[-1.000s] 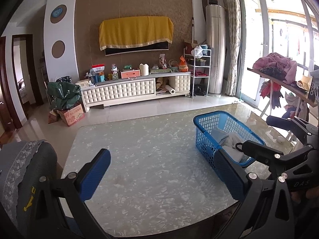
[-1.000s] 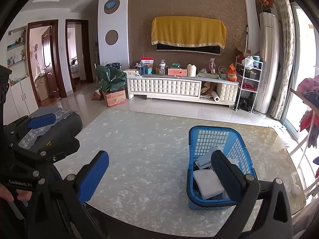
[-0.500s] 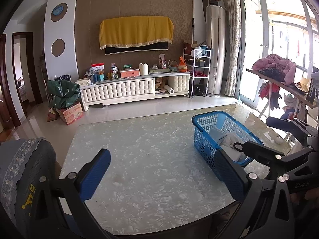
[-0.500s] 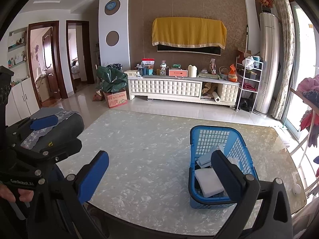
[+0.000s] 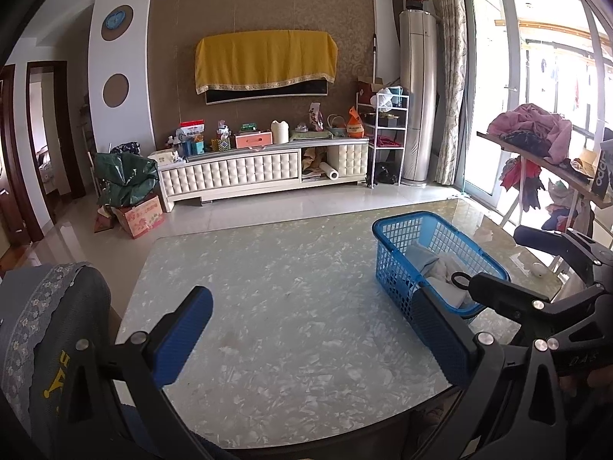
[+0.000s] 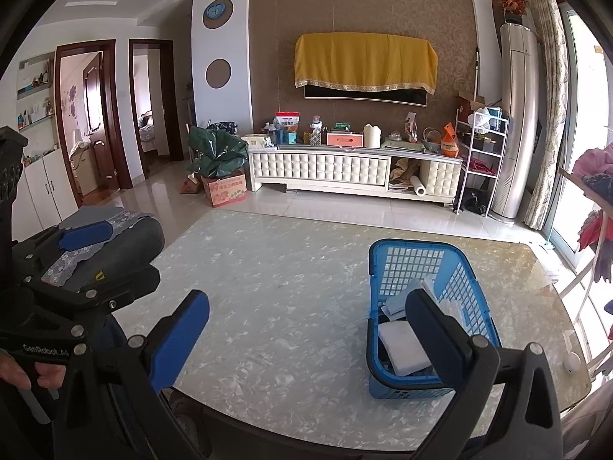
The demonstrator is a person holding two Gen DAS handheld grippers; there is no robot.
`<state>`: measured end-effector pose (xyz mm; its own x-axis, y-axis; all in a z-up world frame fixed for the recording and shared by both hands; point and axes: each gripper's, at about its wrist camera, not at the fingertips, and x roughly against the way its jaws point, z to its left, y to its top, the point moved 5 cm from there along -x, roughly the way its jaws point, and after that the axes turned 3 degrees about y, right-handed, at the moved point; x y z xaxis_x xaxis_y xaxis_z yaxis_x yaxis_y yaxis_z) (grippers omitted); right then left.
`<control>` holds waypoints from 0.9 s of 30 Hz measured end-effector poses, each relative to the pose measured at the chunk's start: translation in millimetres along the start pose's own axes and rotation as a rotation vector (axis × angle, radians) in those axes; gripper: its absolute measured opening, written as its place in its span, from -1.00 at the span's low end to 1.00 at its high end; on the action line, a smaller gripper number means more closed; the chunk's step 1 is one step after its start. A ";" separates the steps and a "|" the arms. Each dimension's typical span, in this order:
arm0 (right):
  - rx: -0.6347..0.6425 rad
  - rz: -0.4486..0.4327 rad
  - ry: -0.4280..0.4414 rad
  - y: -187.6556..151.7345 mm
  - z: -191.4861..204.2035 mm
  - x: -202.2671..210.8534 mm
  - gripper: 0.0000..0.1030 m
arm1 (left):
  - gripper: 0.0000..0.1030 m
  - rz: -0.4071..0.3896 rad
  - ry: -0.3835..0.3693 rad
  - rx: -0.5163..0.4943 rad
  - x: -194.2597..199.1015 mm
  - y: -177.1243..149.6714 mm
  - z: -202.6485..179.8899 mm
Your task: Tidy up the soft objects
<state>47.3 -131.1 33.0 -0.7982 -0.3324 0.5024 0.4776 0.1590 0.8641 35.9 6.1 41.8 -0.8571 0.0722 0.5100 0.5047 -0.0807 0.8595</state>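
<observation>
Marble-patterned tabletop (image 6: 291,306) carries only a blue basket (image 6: 471,280) at its right side; white sponge (image 6: 402,349) and folded cloths (image 5: 440,264) sit inside — apparently collected. Left gripper (image 5: 310,337) and right gripper (image 6: 310,337) hover near, jaws wide apart, holding nothing.

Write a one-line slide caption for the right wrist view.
Open right gripper above a marble-pattern table, its blue basket holding white folded soft items.
</observation>
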 end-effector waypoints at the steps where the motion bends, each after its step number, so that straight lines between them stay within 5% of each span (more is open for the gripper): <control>1: -0.001 0.001 -0.001 0.1 0.3 -0.1 0.99 | 1.00 0.000 0.000 0.000 0.1 0.0 -0.1; 27: -0.015 0.001 -0.007 1.5 1.9 2.3 0.99 | 1.00 0.005 -0.005 -0.007 2.7 -3.3 -3.0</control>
<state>45.5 -129.8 35.4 -0.8002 -0.3261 0.5033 0.4836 0.1454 0.8631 31.6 3.6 40.2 -0.8539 0.0772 0.5147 0.5084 -0.0879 0.8566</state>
